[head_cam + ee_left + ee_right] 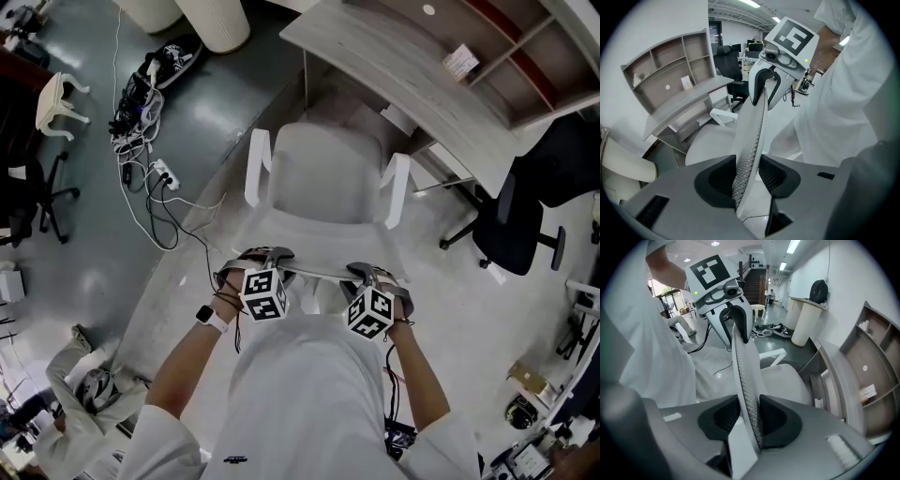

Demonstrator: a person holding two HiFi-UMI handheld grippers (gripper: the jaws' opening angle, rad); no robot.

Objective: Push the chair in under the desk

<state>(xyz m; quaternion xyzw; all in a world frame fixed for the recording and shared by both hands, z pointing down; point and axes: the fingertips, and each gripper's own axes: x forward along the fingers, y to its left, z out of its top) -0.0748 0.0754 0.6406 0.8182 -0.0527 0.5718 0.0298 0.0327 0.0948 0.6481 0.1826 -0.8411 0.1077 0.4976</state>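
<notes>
A white office chair (323,169) stands facing the grey desk (403,70), its seat partly in front of the desk edge. Both grippers hold the top edge of its thin mesh backrest (314,273). My left gripper (265,259) clamps the rim's left part, and my right gripper (372,278) its right part. In the left gripper view the backrest (752,136) runs between the pads of my left gripper (747,176), which press on it. The right gripper view shows the same: the backrest (743,380) is pinched in my right gripper (750,420).
A black office chair (520,220) stands right of the desk. Cables and a power strip (150,169) lie on the floor at the left, near a small white stool (61,98). White bins (216,23) stand at the back. A shelf unit (525,56) sits on the desk.
</notes>
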